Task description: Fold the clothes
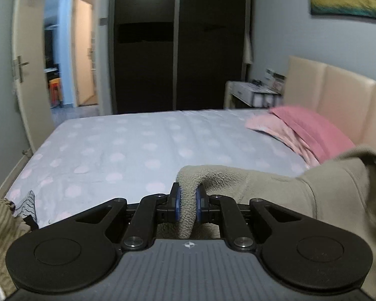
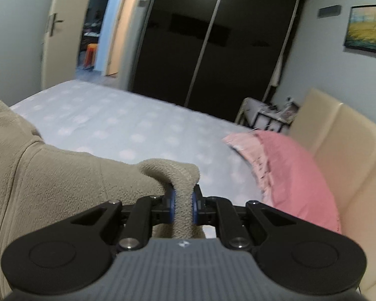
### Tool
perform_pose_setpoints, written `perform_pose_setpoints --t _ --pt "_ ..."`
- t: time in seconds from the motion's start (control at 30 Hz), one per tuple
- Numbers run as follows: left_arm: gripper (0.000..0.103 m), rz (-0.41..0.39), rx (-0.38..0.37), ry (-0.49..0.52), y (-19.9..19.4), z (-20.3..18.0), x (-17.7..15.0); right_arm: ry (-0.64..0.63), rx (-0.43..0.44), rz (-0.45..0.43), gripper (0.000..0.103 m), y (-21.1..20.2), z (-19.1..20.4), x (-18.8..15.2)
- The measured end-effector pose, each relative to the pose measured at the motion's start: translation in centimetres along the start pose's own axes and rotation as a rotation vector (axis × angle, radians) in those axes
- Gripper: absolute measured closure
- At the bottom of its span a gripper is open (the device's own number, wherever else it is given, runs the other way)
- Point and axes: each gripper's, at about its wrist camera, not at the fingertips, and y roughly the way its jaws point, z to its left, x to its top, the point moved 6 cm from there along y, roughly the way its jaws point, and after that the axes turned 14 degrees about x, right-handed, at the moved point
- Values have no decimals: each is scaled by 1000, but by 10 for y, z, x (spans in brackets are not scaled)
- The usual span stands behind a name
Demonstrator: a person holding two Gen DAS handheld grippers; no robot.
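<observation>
Two views. Left wrist: left gripper [image 1: 188, 202] pinches a fold of beige fleece garment [image 1: 275, 188], lower centre, above dotted bed sheet [image 1: 117, 150]. Right wrist: right gripper [image 2: 182, 204] clamped on the fleece garment [image 2: 62, 180], which fills lower left; pink pillow [image 2: 295, 173] right

Left gripper [image 1: 188, 202]: jaws closed, blue pads [image 1: 178, 200] clamped on a fold of beige fleece garment [image 1: 275, 188]. Linkage arms drawn inward. Gripper pitched slightly below level.

Right gripper [image 2: 182, 204]: jaws closed, blue pads [image 2: 172, 204] clamped on a fold of the same garment. Linkage arms drawn inward. Gripper pitched slightly below level.
</observation>
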Motion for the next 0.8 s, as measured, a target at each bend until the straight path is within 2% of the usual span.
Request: perform_pose_setpoints --t 0.13,0.2,0.23,0.43,0.53,0.63,0.8 --pt "86 118 34 53 44 -13 -30 -21 -31 117 82 44 -7 -22" --pt "86 145 16 51 53 -11 -49 -38 -52 157 68 60 -9 -37" --pt "86 158 7 56 55 -9 -58 -43 -55 166 56 63 -10 -44" --pt "81 185 -34 120 41 0 -87 -9 22 227 54 57 -16 -87" --pt "74 185 -61 132 20 5 -98 14 69 241 53 40 -15 -109" --pt "62 201 -94 125 -9 15 -116 36 134 256 52 11 3 -136" --pt "57 222 -119 167 -56 27 -151 56 254 267 50 -37 37 -176"
